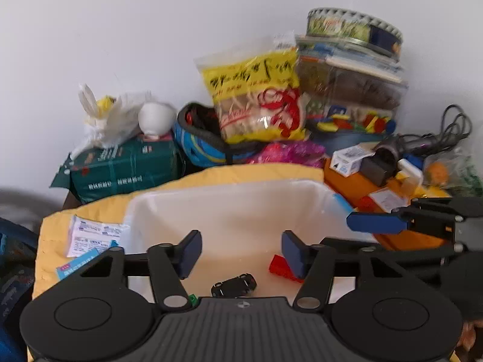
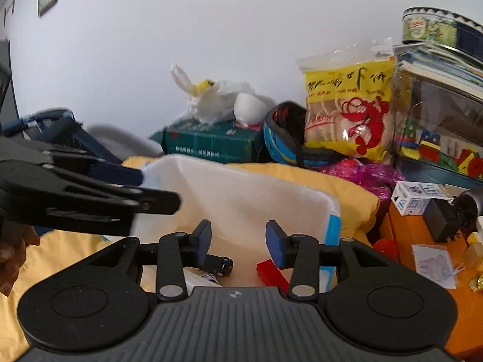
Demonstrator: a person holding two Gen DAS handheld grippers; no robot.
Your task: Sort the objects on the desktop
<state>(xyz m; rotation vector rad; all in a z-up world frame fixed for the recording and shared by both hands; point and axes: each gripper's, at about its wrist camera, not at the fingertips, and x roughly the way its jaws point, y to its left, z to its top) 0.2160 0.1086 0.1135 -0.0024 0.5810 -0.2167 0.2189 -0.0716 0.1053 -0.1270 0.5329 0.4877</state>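
A white translucent bin (image 1: 229, 199) stands on a yellow cloth (image 1: 90, 211). Inside it lie a black toy car (image 1: 234, 285), a red brick (image 1: 282, 268) and a small green piece (image 1: 192, 299). My left gripper (image 1: 241, 252) hangs open over the bin with nothing between its blue pads. The right gripper (image 2: 237, 242) is open too, above the same bin (image 2: 241, 193), over the toy car (image 2: 219, 265) and red brick (image 2: 271, 274). Each view catches the other gripper at its side: the right one (image 1: 377, 222) and the left one (image 2: 145, 193).
Along the wall stand a green package (image 1: 126, 166), a white bag (image 1: 111, 117), a blue helmet (image 1: 202, 138), a yellow snack bag (image 1: 259, 96) and a clear box of blocks (image 1: 353, 96) under a tin (image 1: 353, 27). An orange surface (image 2: 422, 241) holds small boxes, an adapter and papers. Medicine packets (image 1: 90, 238) lie left.
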